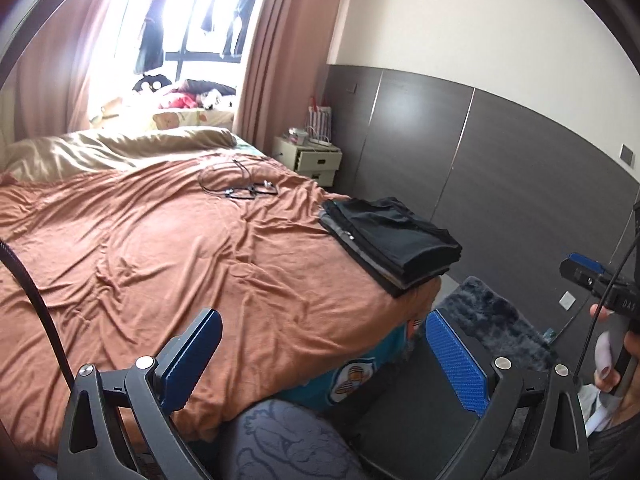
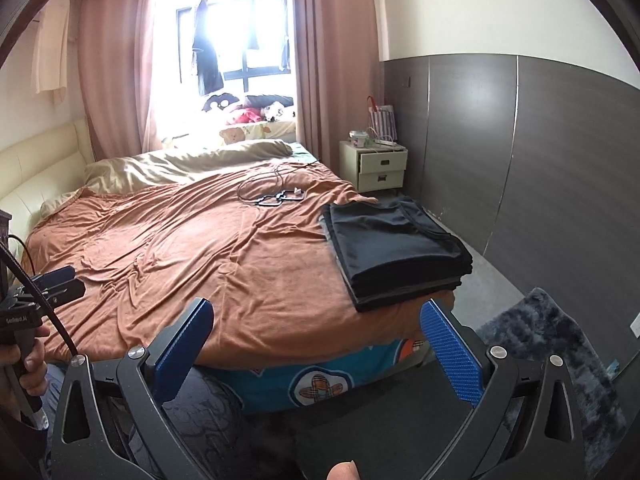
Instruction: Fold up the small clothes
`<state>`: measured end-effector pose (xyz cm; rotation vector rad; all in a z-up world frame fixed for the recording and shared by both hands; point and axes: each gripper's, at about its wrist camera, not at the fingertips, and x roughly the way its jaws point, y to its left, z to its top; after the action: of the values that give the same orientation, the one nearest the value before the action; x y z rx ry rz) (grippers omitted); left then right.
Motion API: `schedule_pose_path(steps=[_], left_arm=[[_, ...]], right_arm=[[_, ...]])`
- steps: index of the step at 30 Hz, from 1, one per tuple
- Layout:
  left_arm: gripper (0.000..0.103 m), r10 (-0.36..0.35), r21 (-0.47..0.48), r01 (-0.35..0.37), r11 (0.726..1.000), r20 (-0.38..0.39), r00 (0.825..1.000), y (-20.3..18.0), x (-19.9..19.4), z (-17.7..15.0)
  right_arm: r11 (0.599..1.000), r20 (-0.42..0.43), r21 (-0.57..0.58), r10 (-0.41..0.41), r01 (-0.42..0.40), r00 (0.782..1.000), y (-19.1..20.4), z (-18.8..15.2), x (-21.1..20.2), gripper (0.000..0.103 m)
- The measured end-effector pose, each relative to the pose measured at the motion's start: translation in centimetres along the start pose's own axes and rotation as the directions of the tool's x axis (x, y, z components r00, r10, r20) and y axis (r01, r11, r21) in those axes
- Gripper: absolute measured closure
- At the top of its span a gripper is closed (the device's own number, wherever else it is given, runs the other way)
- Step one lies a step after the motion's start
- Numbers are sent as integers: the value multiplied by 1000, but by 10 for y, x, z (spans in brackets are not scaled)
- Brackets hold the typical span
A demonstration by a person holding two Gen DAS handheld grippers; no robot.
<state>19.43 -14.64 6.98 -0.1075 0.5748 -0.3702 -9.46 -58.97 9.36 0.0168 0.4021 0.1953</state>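
Observation:
A stack of folded dark clothes (image 1: pixel 390 240) lies on the near right corner of the bed, also in the right wrist view (image 2: pixel 396 248). The bed has an orange-brown cover (image 1: pixel 160 248). My left gripper (image 1: pixel 324 354) is open and empty, held off the foot of the bed, left of and below the stack. My right gripper (image 2: pixel 316 346) is open and empty, near the bed's foot edge, just below the stack. Each gripper shows at the edge of the other's view: the right one (image 1: pixel 600 280), the left one (image 2: pixel 48 288).
Black cables and small devices (image 1: pixel 244 188) lie mid-bed. A beige pillow or duvet (image 1: pixel 120 148) lies at the head. A cream nightstand (image 2: pixel 376 168) stands by the dark wall panels. A dark shaggy rug (image 2: pixel 560 352) lies on the floor at right.

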Motion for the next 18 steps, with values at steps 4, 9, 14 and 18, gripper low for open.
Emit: schedule_pose_path(steps=[4,9,14,18], left_arm=[[1,25,27,-26,999,32,999,13,-24,-17],[1,77,37,-79,996,67,995,30,-50,-38],[1,96,39,-99,994,87,992,42,-74,-61],[1,116,55,-122,991,99,988,45,-89,-76]], right_arm=[[999,16,38,8,-8,1000,9,-16,0,0],[997,45,76,8,-12,999,21,-37,5,0],[996,46,81,23,-26,999,38,-59,10,0],[996,44,79,36,-40,998,48,-71,9,0]])
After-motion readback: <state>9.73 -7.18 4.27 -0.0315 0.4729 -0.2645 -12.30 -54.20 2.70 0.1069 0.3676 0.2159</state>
